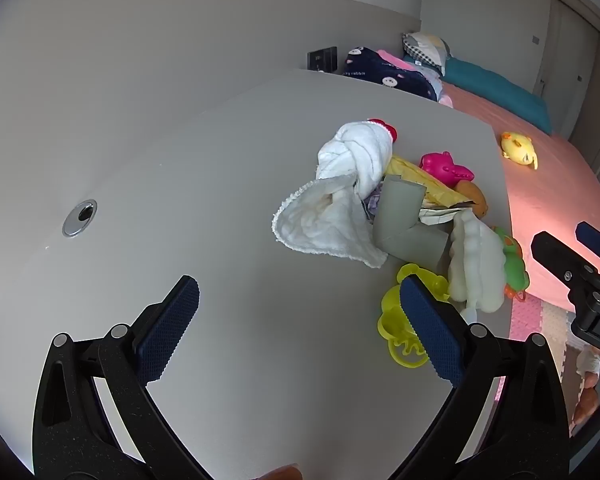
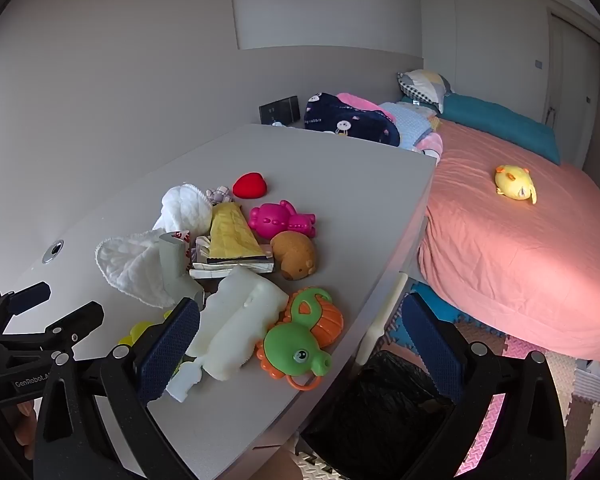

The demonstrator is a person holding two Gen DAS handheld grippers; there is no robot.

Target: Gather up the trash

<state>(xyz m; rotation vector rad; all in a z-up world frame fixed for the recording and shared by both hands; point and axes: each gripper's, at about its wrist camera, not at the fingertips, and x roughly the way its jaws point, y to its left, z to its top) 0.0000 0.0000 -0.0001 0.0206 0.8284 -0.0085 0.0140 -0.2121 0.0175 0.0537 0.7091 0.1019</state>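
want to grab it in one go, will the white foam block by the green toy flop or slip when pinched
The white foam block looks chunky and stiff, so probably no flop. Likely light; its ridged surface should grip. It touches the green toy, which may shift.

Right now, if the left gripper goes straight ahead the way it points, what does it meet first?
Probably bare table: the left gripper is open and angled down at it. Farther along sits the white cloth, slightly to the right. Depth is hard to judge through the fisheye.
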